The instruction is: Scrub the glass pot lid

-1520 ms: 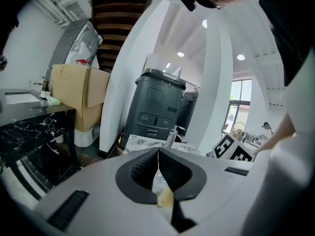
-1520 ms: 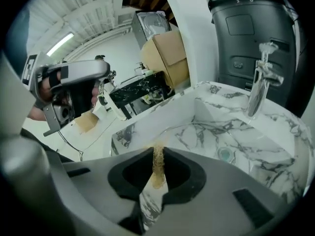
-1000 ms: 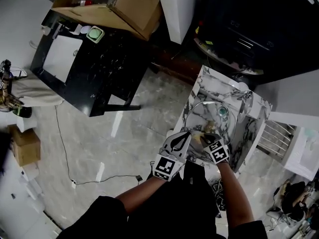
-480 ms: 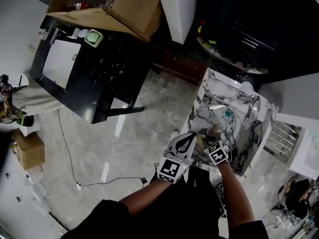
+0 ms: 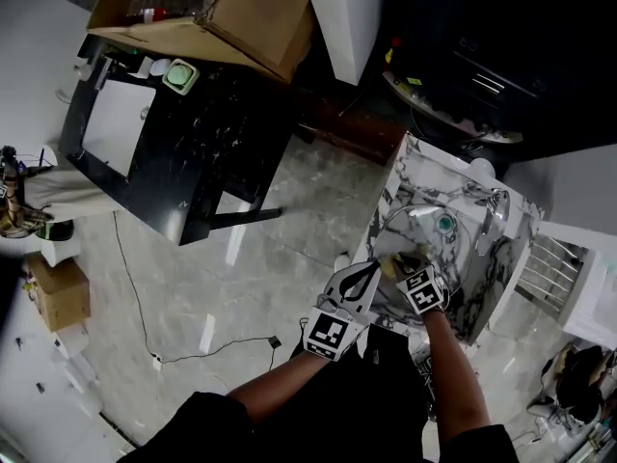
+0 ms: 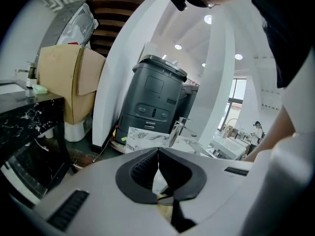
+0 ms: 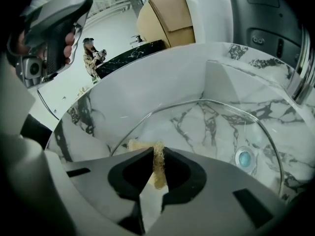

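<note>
A clear glass pot lid [image 5: 413, 233] stands tilted in the marble sink [image 5: 406, 174]. In the right gripper view the glass pot lid [image 7: 211, 127] fills the middle, with its rim arching over the basin. My right gripper [image 5: 404, 262] is shut on a yellowish sponge [image 7: 158, 165], which is pressed against the lid's near lower part. My left gripper [image 5: 374, 267] is beside it at the sink's near edge, jaws closed. In the left gripper view my left gripper [image 6: 158, 154] has a thin dark edge, apparently the lid's rim, between its pads.
A chrome faucet [image 5: 493, 210] and a blue drain plug [image 5: 444, 224] are at the sink's far side. A black marble-top table [image 5: 193, 133] and an open cardboard box [image 5: 222, 8] stand to the left. A cable [image 5: 145, 336] lies on the floor. A person [image 7: 91, 53] stands far off.
Both grippers stay at the sink's near edge. The right gripper with the sponge has shifted slightly up over the lid. The head view has drifted a little.
</note>
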`<state>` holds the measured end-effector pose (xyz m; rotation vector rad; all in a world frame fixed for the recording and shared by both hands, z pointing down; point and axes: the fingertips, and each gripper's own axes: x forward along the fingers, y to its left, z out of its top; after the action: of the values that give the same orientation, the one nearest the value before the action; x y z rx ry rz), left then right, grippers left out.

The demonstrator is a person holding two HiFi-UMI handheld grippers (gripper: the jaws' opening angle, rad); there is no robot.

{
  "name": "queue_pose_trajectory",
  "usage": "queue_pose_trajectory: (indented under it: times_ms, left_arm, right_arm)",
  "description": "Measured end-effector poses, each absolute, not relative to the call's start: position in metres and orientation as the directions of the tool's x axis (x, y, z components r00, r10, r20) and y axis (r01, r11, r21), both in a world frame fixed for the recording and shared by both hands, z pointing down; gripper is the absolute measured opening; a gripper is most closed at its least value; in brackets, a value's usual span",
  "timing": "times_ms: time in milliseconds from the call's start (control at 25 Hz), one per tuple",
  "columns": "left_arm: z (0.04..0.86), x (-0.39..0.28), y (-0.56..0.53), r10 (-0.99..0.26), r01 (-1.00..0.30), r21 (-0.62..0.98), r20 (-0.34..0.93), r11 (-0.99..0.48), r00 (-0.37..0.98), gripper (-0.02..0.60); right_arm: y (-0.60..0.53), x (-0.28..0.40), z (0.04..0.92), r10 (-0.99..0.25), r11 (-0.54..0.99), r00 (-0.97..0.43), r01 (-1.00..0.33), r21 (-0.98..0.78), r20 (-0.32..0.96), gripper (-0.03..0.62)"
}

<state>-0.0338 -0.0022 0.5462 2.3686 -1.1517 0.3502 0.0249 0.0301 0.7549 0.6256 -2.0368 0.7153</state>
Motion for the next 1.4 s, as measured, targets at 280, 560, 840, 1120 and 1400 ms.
queue_pose_trajectory:
  times_ms: [280, 560, 840, 1120, 1400]
  left_arm:
    - [0.552, -0.035, 0.001, -0.664, -0.796, 0.317, 0.439, -0.516, 0.605, 0.017]
    - [0.55, -0.025, -0.005, -0.659, -0.787, 0.311, 0.43, -0.534, 0.617, 0.017]
    - [0.552, -0.024, 0.003, -0.647, -0.785, 0.312, 0.445, -0.536, 0.619, 0.017]
    - [0.548, -0.01, 0.01, -0.628, -0.763, 0.318, 0.436, -0.562, 0.645, 0.017]
    - [0.545, -0.012, 0.009, -0.629, -0.765, 0.307, 0.439, -0.566, 0.642, 0.017]
  right_arm:
    - [0.0, 0.026, 0.763, -0.239, 0.644, -0.433, -0.741, -0.192, 0.869, 0.063]
    - [-0.019, 0.032, 0.763, -0.277, 0.603, -0.428, -0.775, -0.191, 0.86, 0.061]
    - [-0.032, 0.031, 0.765, -0.28, 0.616, -0.458, -0.759, -0.208, 0.844, 0.061]
    - [-0.055, 0.041, 0.762, -0.328, 0.639, -0.438, -0.756, -0.145, 0.837, 0.061]
    - [-0.066, 0.054, 0.763, -0.375, 0.607, -0.407, -0.787, -0.111, 0.833, 0.061]
